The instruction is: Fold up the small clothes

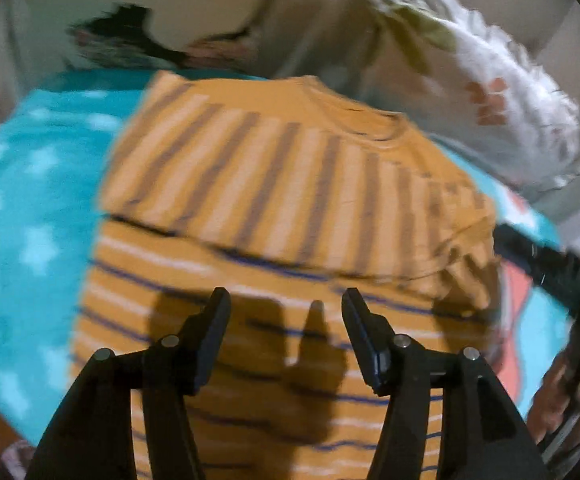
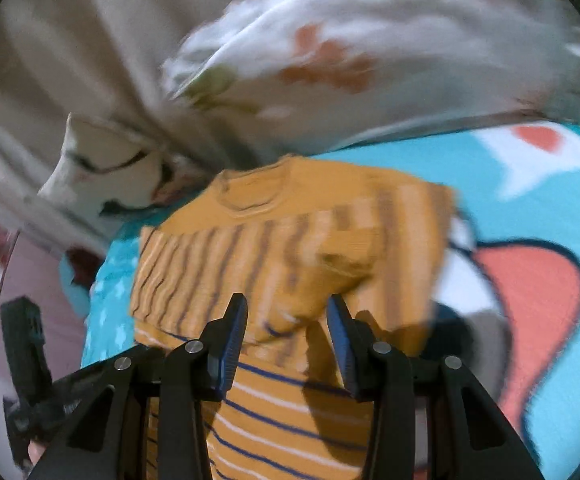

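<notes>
**Shirt part-folded on the blanket, both grippers empty above it**

Mustard-orange striped knit shirt [image 1: 290,208] lies on a turquoise fleece blanket with white stars and a coral cartoon print [image 1: 21,208], its collar pointing toward a white floral pillow [image 1: 490,92]. Both sides look turned in over the chest, since the stripes on the upper part run across those on the lower body. By that reading the sleeve folds are done and the crosswise fold remains.

The left gripper [image 1: 285,300] hangs over the lower body with its jaws spread and nothing between them. The right gripper [image 2: 285,308] is likewise spread and empty, near the bunched flap edge. The next move probably calls for both to drop to the hem, pinch a corner each, and carry it up to the collar without dragging the flaps loose.

The left wrist view shows the flap's long straight edge and the right tool at its margin. The right wrist view shows the blanket's coral figure, the collar face-on, and the left tool's black body at lower left.
</notes>
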Demonstrator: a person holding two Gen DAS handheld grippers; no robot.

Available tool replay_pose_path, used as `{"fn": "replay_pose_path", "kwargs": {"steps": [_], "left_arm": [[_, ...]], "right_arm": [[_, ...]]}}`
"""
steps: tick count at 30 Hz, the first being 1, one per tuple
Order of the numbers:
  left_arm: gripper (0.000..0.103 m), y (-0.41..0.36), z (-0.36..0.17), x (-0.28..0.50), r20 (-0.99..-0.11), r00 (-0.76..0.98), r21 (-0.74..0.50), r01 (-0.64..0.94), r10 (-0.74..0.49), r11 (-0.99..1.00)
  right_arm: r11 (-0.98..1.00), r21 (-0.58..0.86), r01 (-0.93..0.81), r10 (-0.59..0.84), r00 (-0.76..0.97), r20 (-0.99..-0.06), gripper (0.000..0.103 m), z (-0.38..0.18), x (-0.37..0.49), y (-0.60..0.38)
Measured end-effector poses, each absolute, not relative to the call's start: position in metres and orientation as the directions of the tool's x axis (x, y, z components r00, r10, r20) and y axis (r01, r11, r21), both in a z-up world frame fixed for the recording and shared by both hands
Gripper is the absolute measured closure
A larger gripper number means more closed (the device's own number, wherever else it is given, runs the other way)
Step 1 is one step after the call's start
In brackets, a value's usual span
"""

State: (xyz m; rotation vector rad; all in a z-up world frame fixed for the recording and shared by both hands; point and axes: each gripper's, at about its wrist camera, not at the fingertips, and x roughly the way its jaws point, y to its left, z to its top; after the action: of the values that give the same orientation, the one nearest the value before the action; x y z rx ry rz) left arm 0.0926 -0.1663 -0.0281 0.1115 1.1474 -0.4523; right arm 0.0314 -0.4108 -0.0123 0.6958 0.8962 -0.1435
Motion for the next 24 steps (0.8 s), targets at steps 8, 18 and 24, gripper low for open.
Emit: {"fn": "replay_pose_path", "kwargs": {"steps": [8, 18, 24], "left_arm": [[0.041, -0.106, -0.027, 0.080, -0.906, 0.403, 0.000, 0.298, -0.126, 0.954], [0.037, -0.022, -0.036, 0.072, -0.919, 0.393, 0.053, 0.155, -0.013, 0.986], [0.037, 0.019, -0.061, 0.078, -0.945, 0.300, -0.091, 0.137, -0.129, 0.986]], "right_arm": [[0.794, 0.352, 0.495, 0.091, 0.476, -0.875, 0.060, -0.058, 0.048, -0.417], [0.765, 0.338, 0.548, 0.030, 0.494, -0.869, 0.050, -0.043, -0.023, -0.434], [0.628, 0.544, 0.556, 0.221, 0.543, -0.810, 0.050, -0.063, -0.105, -0.417]]}}
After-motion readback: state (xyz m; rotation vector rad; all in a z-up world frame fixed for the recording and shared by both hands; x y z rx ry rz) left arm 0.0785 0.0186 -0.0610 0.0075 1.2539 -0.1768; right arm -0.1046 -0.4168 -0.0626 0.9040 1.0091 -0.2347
